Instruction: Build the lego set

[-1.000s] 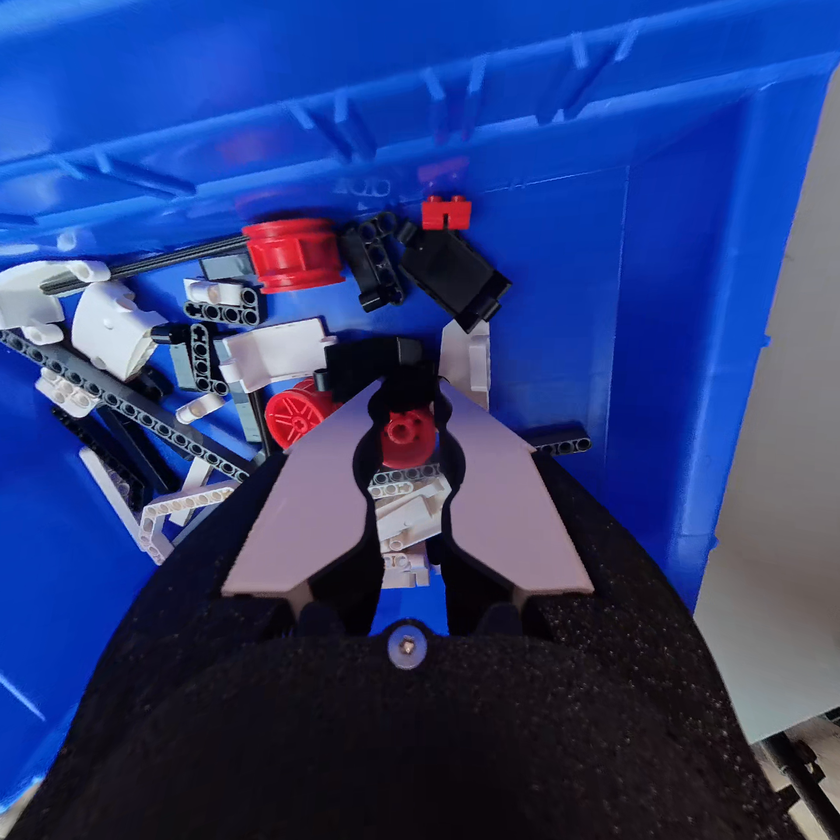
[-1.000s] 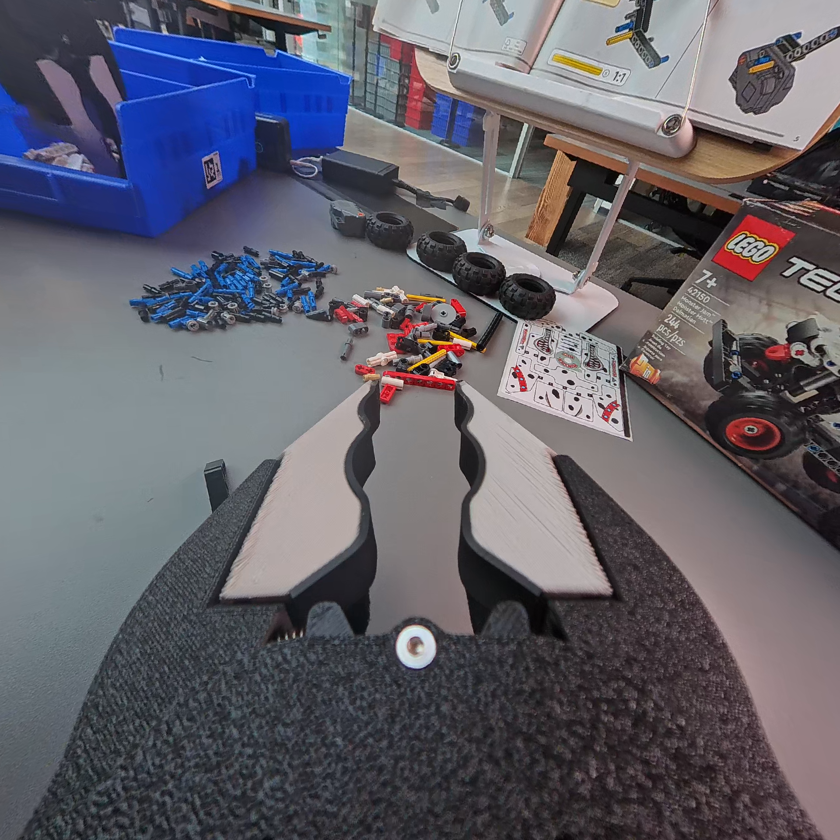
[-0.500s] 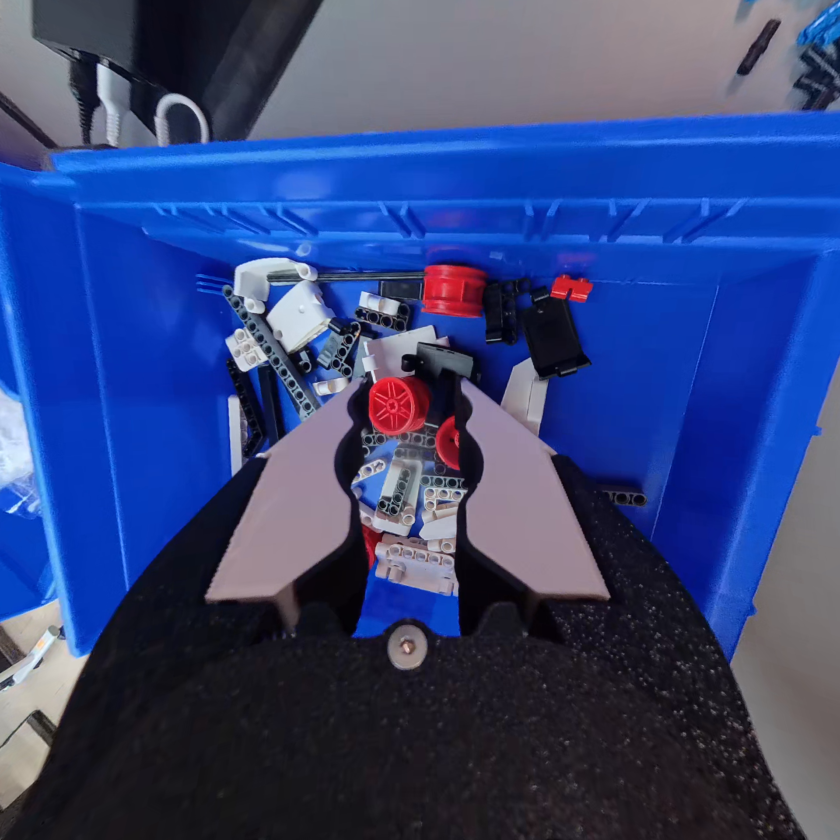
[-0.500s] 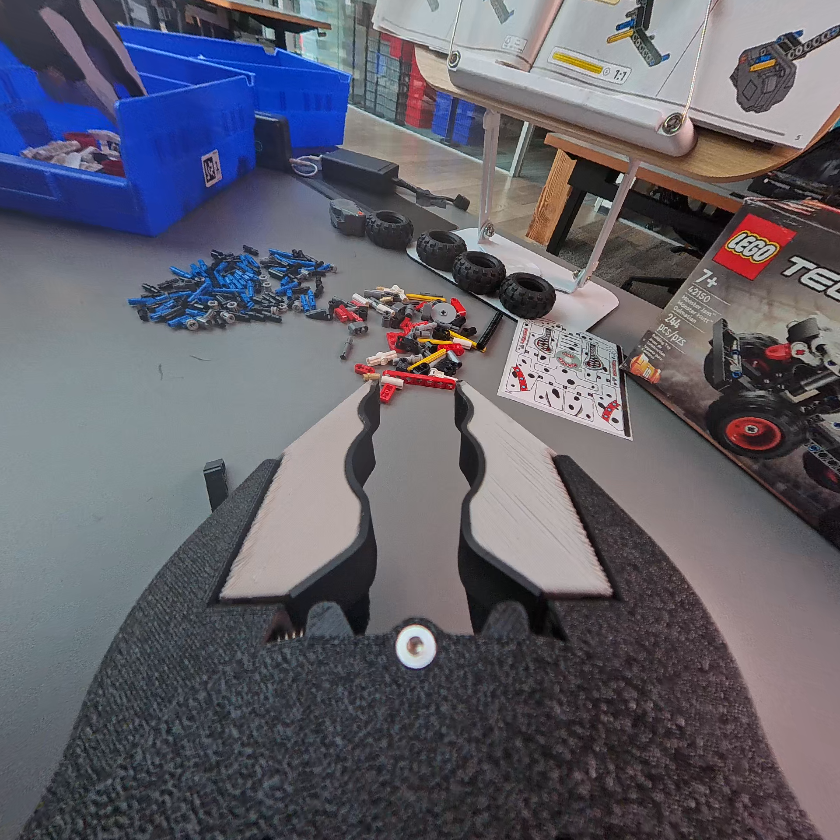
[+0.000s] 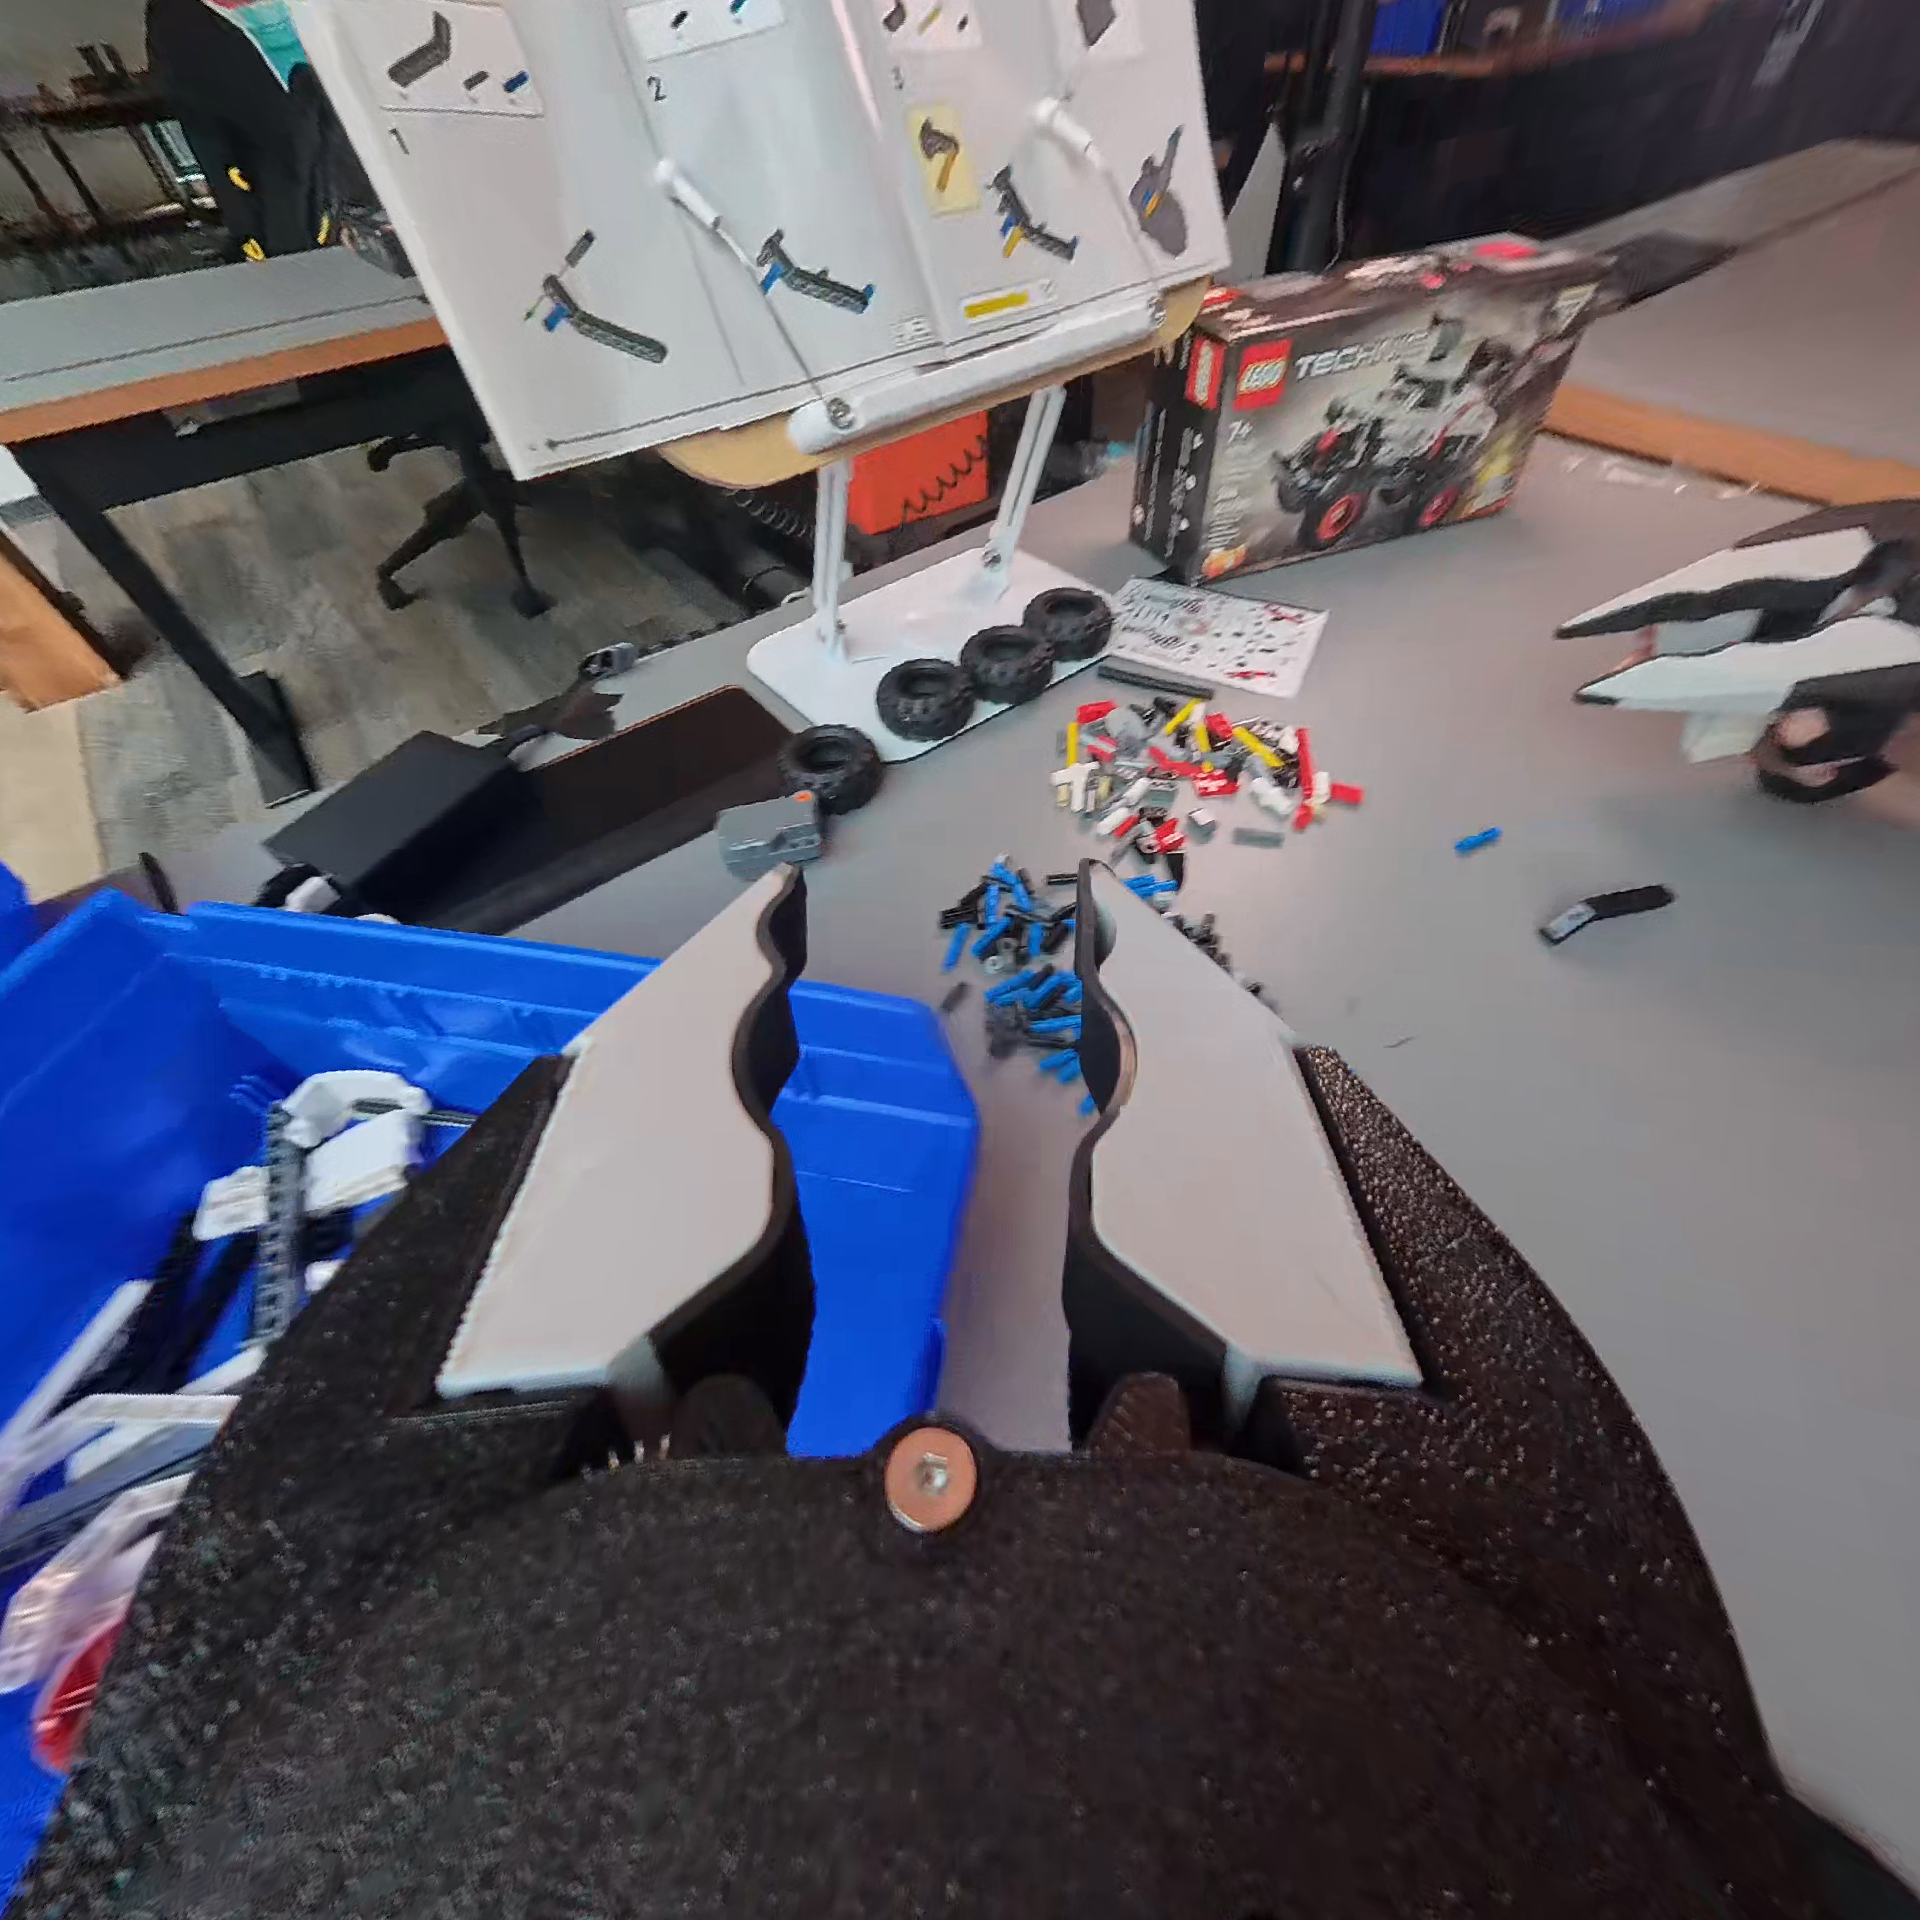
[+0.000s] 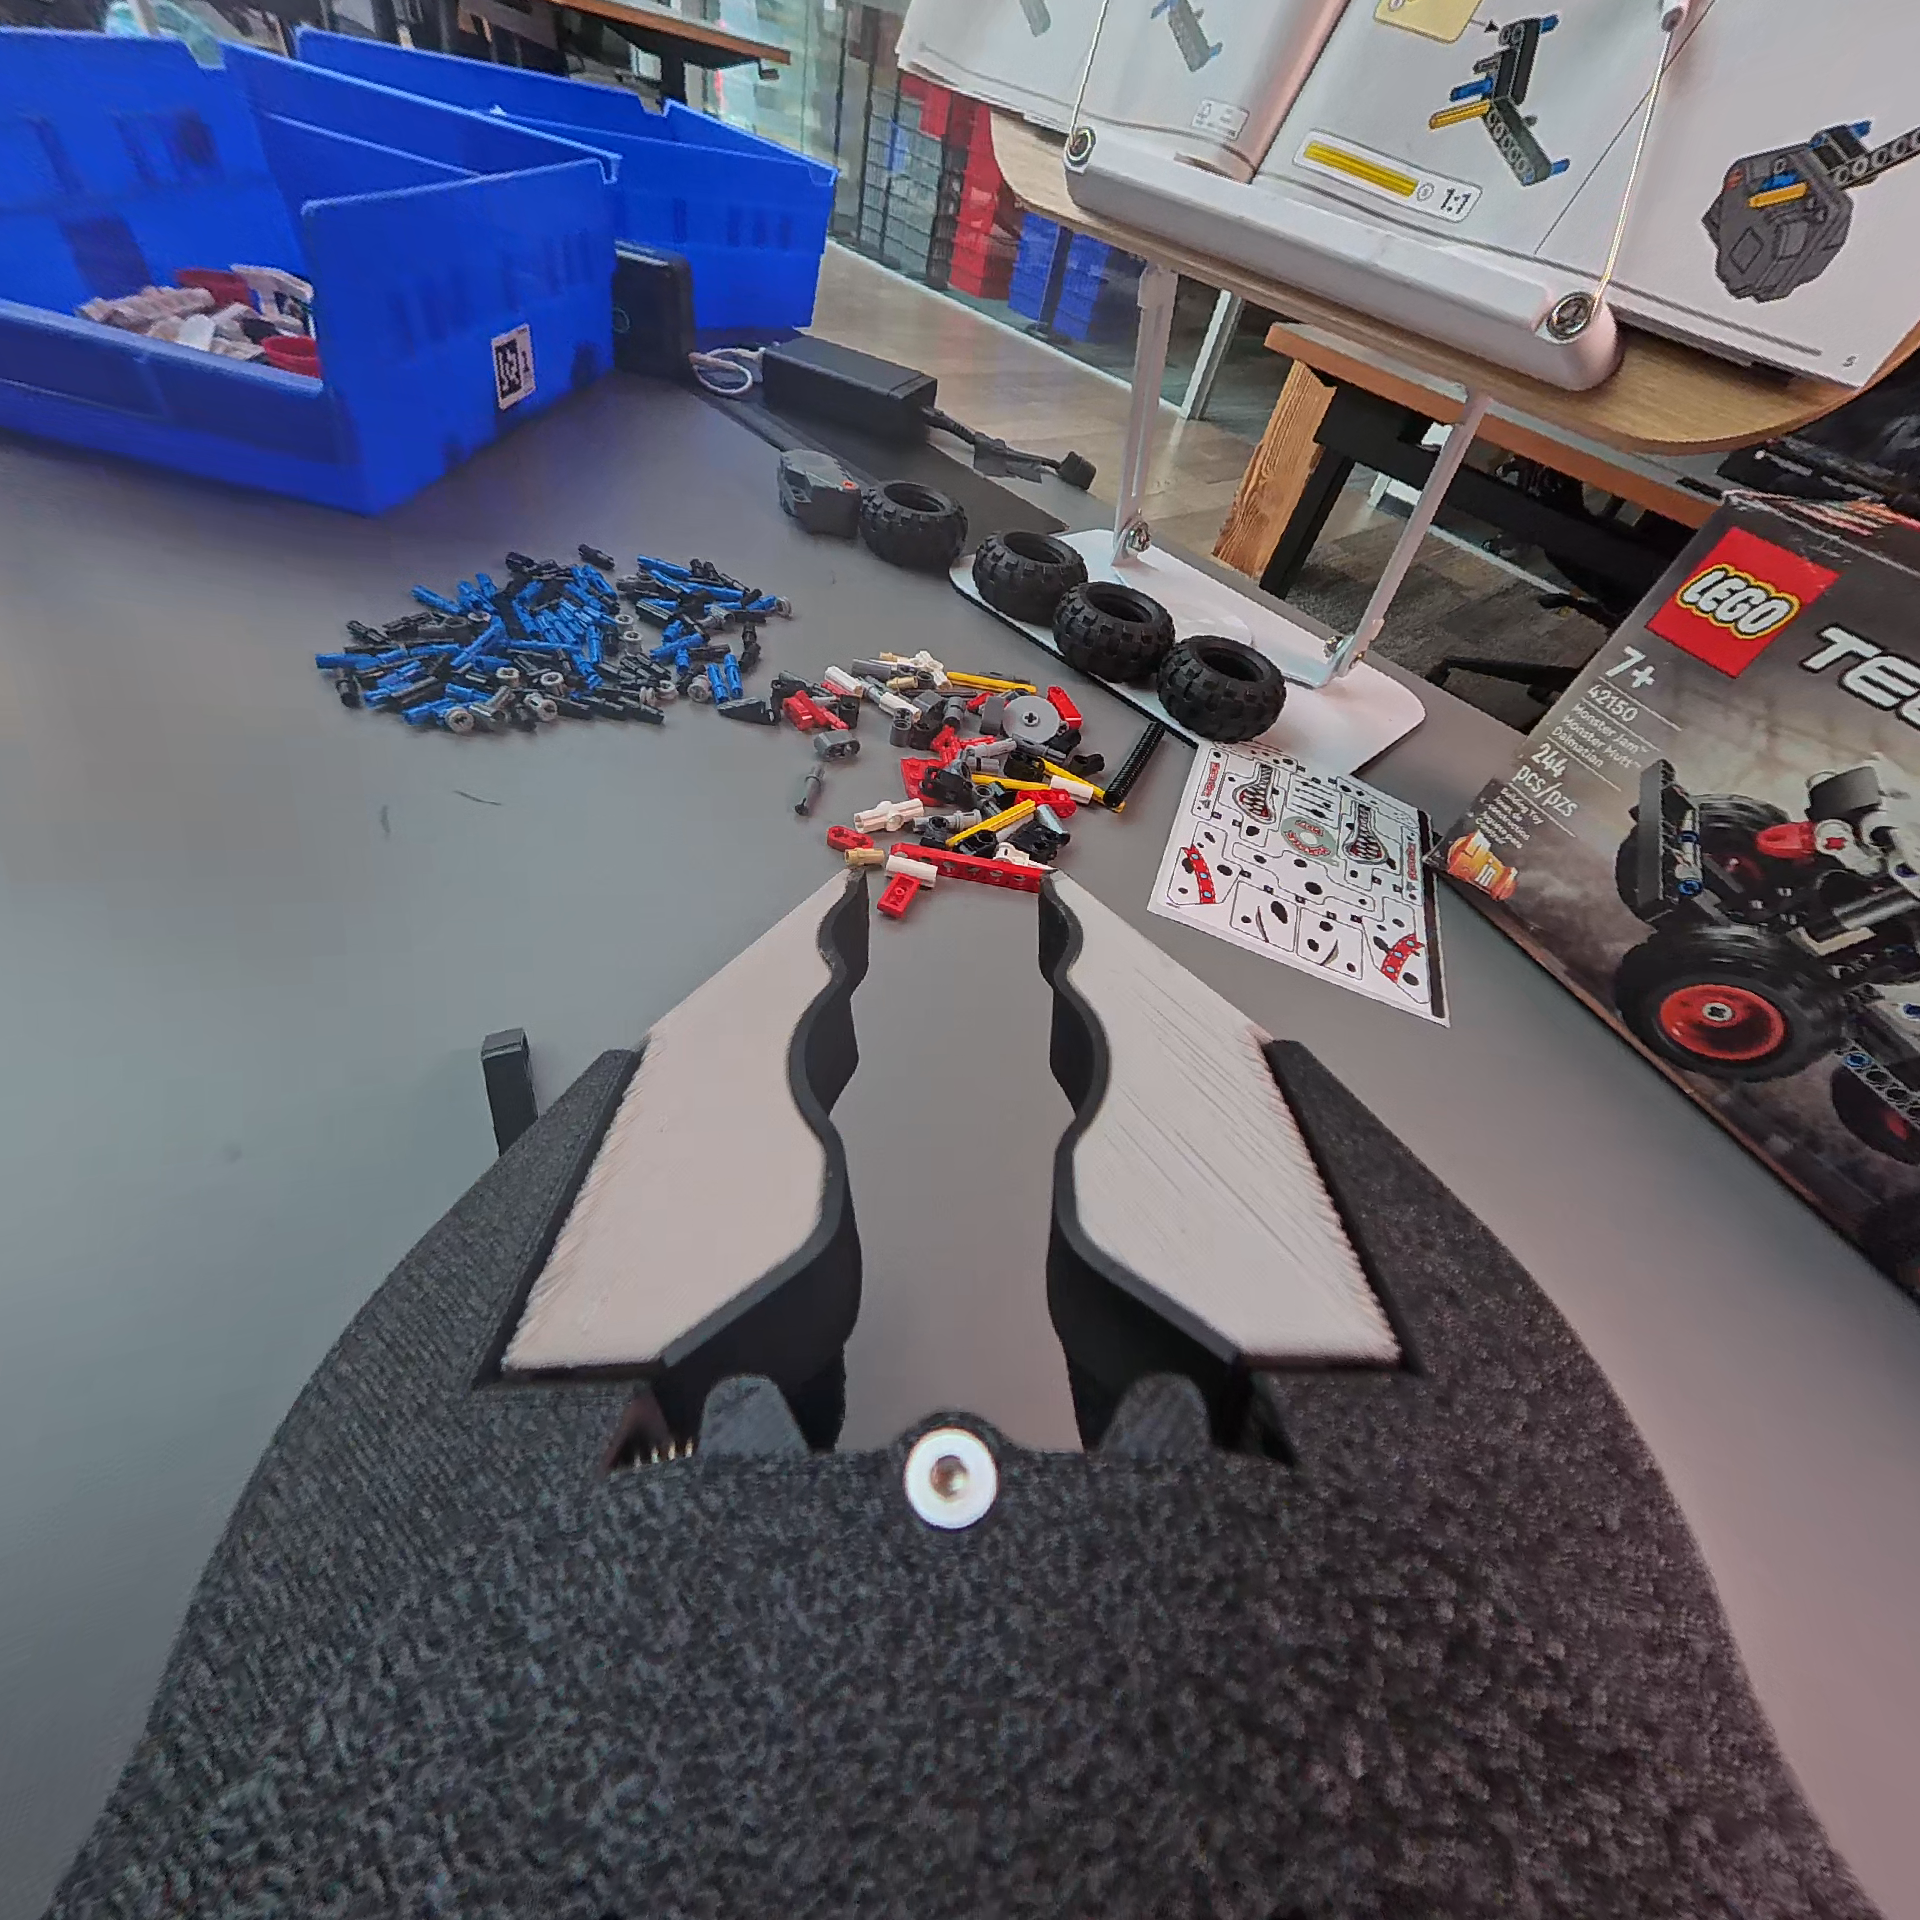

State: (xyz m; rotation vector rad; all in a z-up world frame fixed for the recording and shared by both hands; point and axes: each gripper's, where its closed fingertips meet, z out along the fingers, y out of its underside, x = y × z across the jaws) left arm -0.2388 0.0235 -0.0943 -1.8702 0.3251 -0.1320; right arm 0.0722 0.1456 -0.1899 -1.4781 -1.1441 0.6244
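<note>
A grey matte tabletop (image 6: pixel 260 935) carries the whole kit, with an open instruction booklet on a white stand (image 5: pixel 790 239) at the back. The left gripper (image 5: pixel 940 883) hangs with fingers spread and empty above the near wall of the blue plastic bin (image 5: pixel 883 1049), which holds white and dark beams. The right gripper (image 6: pixel 951 883) is also spread and empty, low over the table. Just ahead of its tips lies the mixed pile of red, yellow and grey small parts (image 6: pixel 966 779), a long red holed beam (image 6: pixel 966 864) lying crosswise to the fingers. The heap of blue and black pins (image 6: pixel 551 644) sits further left. The right gripper looks nearer the mixed pile; the left gripper nearer the pins.
</note>
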